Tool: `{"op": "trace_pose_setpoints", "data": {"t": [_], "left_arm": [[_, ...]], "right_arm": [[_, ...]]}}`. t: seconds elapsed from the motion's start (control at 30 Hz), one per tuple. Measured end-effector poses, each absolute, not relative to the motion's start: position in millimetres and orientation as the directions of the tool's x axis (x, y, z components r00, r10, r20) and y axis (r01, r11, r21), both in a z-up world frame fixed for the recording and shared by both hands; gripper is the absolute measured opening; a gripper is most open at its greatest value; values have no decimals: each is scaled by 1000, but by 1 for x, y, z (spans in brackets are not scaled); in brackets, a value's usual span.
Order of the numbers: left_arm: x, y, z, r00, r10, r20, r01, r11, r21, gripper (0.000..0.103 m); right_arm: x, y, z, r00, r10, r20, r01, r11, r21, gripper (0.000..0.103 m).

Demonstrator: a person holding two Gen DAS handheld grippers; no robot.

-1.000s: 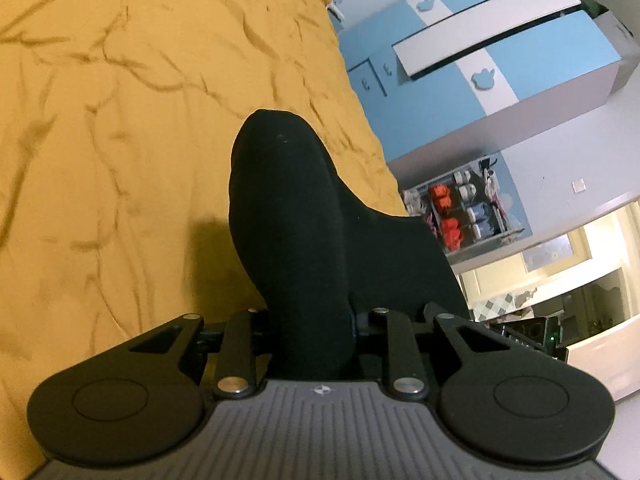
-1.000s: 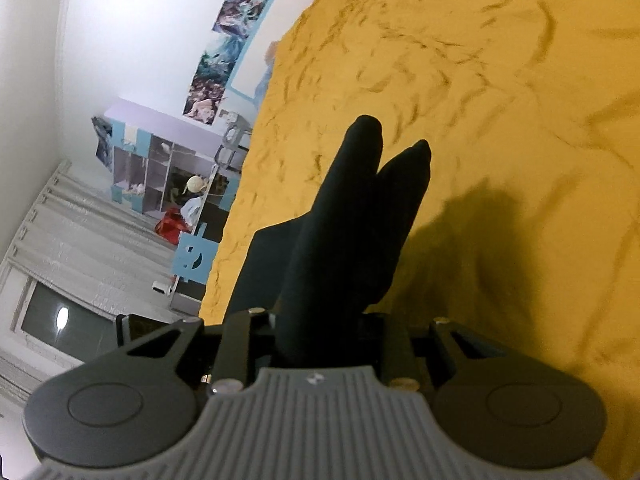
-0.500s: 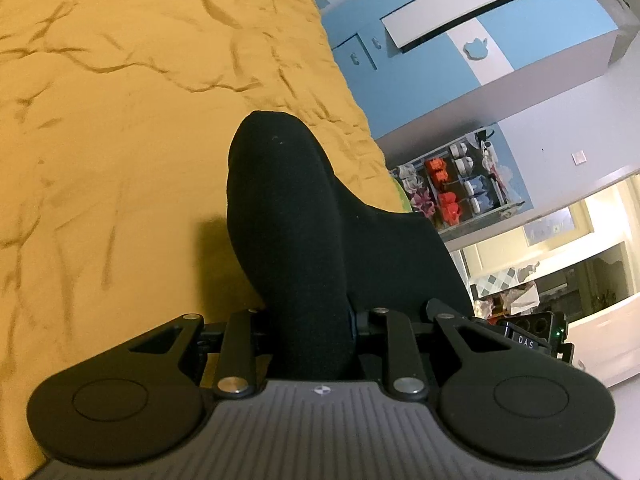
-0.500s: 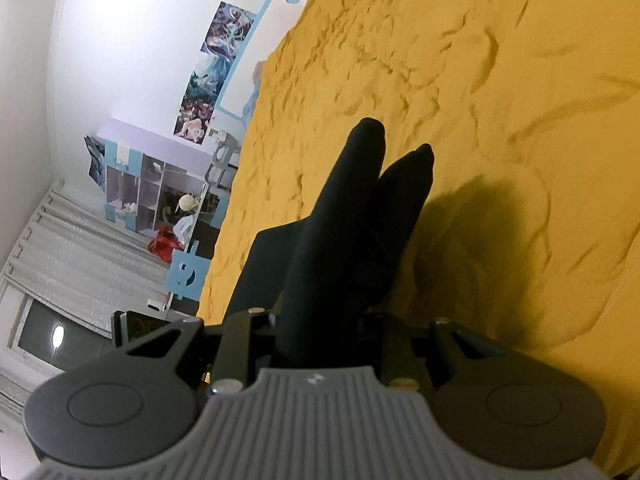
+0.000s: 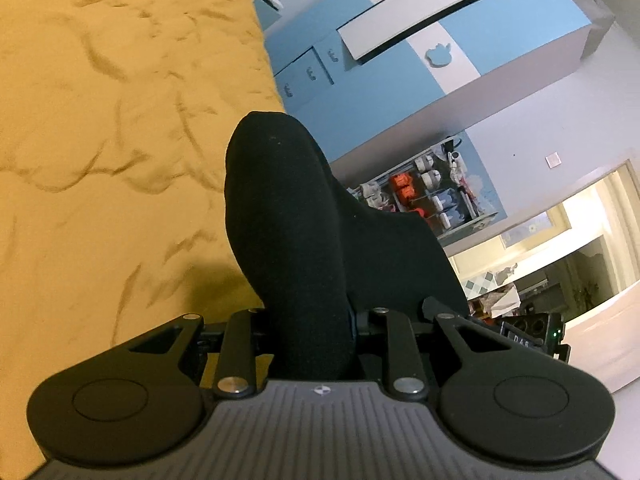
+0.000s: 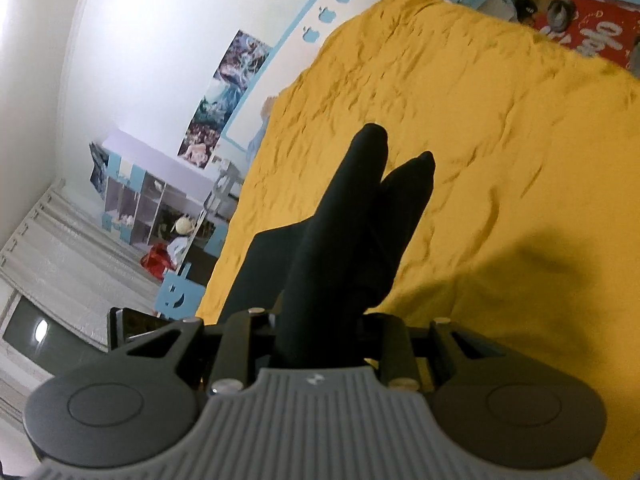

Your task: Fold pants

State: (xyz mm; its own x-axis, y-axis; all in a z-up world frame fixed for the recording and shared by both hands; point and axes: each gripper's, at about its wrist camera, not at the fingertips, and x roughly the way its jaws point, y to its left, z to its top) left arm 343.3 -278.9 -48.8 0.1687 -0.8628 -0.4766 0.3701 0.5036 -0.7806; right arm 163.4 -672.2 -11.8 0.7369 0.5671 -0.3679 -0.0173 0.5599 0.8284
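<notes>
Each hand-held gripper is clamped on a bunched edge of the soft black fabric pants (image 5: pixel 292 240): the left hand-held gripper (image 5: pixel 310 344) and the right hand-held gripper (image 6: pixel 320 340) both hold them lifted above the wrinkled mustard-yellow bed cover (image 6: pixel 460 120). To fold well, I'd carry both edges level over the bed cover, keep the cloth taut between them, and lay it down flat before letting go.

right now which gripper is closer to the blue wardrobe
Left. The left gripper holds the black pants at the bed edge beside the blue wardrobe; the right gripper faces yellow bedding, wardrobe unseen.
</notes>
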Motion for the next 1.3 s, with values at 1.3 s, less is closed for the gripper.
{"op": "trace_pose_setpoints", "data": {"t": [1.3], "left_arm": [[322,-297,-137,84,-747,-659,405,630,-662,59]], "right_arm": [[141,-747,-144,704,483,-521,187,583,791,35]]}}
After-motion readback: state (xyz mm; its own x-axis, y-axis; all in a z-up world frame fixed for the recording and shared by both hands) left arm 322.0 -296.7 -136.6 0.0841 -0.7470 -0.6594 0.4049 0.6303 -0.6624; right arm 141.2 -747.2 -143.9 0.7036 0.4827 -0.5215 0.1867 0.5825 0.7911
